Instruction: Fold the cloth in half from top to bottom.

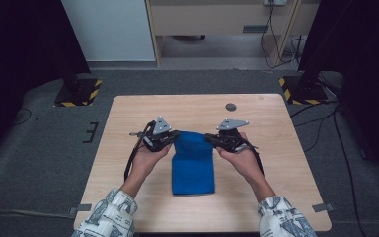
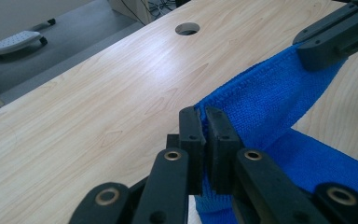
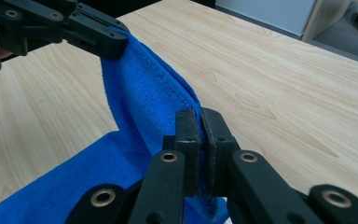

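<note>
A blue cloth (image 1: 193, 165) lies lengthwise on the wooden table (image 1: 128, 113), its far end lifted off the wood. My left gripper (image 1: 173, 136) is shut on the far left corner of the cloth; in its own view the jaws (image 2: 204, 122) pinch the hemmed edge of the blue cloth (image 2: 270, 100). My right gripper (image 1: 211, 138) is shut on the far right corner, and in its own view (image 3: 199, 122) the blue cloth (image 3: 142, 100) stretches taut from it to the other gripper (image 3: 107, 44). The near part of the cloth rests flat on the table.
A round cable hole (image 1: 231, 106) sits in the table near its far edge, right of centre. Black stands with yellow-striped bases (image 1: 79, 91) stand on the grey floor beyond both far corners. Cables trail on the floor at the right.
</note>
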Demonstrator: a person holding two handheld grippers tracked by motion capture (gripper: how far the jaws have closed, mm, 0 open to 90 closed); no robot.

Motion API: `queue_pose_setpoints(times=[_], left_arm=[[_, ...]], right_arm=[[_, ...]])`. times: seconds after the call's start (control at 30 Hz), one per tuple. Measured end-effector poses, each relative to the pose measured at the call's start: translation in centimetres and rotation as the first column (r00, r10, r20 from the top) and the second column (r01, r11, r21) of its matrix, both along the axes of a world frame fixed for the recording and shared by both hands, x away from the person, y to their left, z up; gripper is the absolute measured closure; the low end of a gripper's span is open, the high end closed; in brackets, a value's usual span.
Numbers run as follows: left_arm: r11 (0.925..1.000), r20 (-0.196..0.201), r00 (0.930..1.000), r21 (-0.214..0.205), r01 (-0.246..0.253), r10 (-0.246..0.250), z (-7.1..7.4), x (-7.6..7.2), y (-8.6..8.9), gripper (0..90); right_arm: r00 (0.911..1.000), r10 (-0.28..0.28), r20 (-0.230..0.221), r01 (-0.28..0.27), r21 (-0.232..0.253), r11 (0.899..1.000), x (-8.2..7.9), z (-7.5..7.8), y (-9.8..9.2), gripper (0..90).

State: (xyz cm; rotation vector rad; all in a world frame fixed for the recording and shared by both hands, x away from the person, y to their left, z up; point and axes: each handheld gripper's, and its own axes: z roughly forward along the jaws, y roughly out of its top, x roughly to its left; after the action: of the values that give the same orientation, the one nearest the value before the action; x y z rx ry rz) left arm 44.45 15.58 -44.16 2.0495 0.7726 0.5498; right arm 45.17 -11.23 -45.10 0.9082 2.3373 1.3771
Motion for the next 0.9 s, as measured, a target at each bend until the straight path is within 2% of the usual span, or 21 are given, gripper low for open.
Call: queue_pose_setpoints(times=[0.2, 0.57, 0.9], left_arm=[[0.9998, -0.01, 0.9998, -0.012, 0.016, -0.016, -0.5, -0.9, 0.1, 85.7], [0.9991, -0.037, 0.9986, -0.021, 0.037, -0.038, -1.8, -2.6, 0.1, 85.5], [0.9973, -0.053, 0.9975, -0.059, 0.044, -0.047, -2.5, -4.1, 0.5, 85.2]], right_arm=[[0.9999, 0.015, 0.003, -0.015, -0.001, 1.0, -0.7, -0.1, -0.1, 86.5], [0.9993, 0.036, -0.008, -0.036, -0.01, 0.999, -2.2, -1.3, -0.7, 86.5], [0.9983, 0.058, -0.01, -0.058, 0.001, 0.998, -3.2, -1.5, -0.9, 86.3]])
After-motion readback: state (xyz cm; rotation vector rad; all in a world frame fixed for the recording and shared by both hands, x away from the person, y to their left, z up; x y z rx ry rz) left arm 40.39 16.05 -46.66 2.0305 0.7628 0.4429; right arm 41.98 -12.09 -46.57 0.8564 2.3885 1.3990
